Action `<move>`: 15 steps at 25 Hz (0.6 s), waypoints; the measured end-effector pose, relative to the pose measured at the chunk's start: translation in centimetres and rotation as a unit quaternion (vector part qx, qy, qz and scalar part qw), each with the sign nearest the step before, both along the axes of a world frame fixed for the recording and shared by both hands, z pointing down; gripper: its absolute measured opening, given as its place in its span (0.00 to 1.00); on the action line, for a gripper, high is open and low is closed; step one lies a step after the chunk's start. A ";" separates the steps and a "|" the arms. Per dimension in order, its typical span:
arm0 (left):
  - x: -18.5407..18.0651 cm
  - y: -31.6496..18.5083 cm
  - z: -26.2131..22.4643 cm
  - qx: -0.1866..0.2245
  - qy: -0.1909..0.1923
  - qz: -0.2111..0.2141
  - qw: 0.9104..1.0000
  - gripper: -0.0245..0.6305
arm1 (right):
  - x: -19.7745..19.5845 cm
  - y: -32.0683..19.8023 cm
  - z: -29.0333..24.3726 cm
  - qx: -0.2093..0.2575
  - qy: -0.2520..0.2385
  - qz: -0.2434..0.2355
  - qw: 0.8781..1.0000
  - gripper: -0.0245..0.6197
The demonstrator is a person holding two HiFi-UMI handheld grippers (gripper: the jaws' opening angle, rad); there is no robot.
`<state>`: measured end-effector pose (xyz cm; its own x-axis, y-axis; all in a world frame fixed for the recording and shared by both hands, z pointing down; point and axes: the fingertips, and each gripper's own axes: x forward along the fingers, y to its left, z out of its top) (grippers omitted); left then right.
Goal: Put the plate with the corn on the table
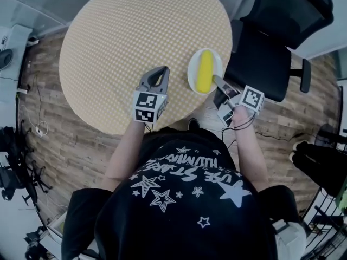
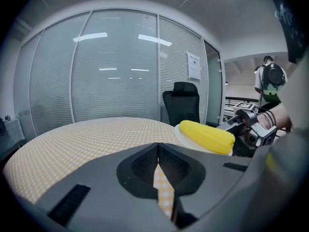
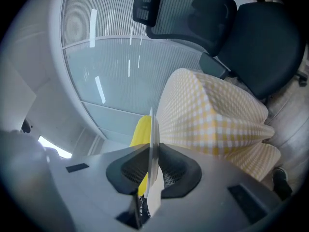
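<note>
One plate (image 1: 192,72), perhaps airborne, in right tool (image 1: 219,82).

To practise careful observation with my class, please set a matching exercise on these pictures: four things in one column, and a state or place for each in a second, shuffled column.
Things
1 corn
2 left gripper
3 right gripper
4 office chair

States or places
A shut on the rim of the plate
B black, beside the table
C lies on the white plate
D shut, holding nothing

Pairs: 1-C, 2-D, 3-A, 4-B
</note>
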<state>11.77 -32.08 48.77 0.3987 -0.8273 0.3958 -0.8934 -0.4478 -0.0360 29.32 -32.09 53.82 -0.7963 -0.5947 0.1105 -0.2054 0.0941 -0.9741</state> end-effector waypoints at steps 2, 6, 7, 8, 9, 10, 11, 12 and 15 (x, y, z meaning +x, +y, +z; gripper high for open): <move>1.7 -0.3 0.7 -0.003 -0.004 0.000 1.000 0.05 | 0.8 -0.2 0.9 -0.003 0.003 -0.013 1.000 0.12; 2.0 -0.2 1.4 -0.013 -0.007 -0.003 1.000 0.05 | -0.4 0.0 1.3 -0.012 -0.004 -0.029 1.000 0.12; 2.2 -0.2 1.7 -0.017 -0.008 -0.004 1.000 0.05 | -0.4 -0.1 1.5 -0.015 -0.006 -0.030 0.999 0.12; 2.7 -0.4 2.1 -0.020 -0.009 -0.005 1.000 0.05 | -0.1 -0.3 1.8 -0.017 -0.008 -0.031 0.999 0.12; 3.3 -0.6 2.6 -0.025 -0.010 -0.006 1.000 0.05 | 0.4 -0.5 2.3 -0.019 -0.009 -0.033 0.999 0.12; 3.8 -0.7 3.0 -0.029 -0.010 -0.007 0.999 0.05 | 0.9 -0.8 2.7 -0.020 -0.010 -0.034 0.999 0.12; 4.1 -0.8 3.5 -0.033 -0.011 -0.009 0.999 0.05 | 1.2 -1.0 3.1 -0.021 -0.009 -0.035 0.999 0.12; 4.3 -0.9 3.9 -0.038 -0.013 -0.010 0.999 0.05 | 1.3 -1.1 3.4 -0.021 -0.008 -0.036 0.999 0.12; 4.1 -0.7 4.7 -0.050 -0.015 -0.010 0.999 0.05 | 0.9 -1.2 3.9 -0.027 -0.008 -0.035 0.999 0.12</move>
<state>15.90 -32.80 53.43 0.3697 -0.7908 0.4879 -0.9014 -0.4327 -0.0183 30.25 -33.30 57.68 -0.8372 -0.5316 0.1285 -0.1849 0.0539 -0.9813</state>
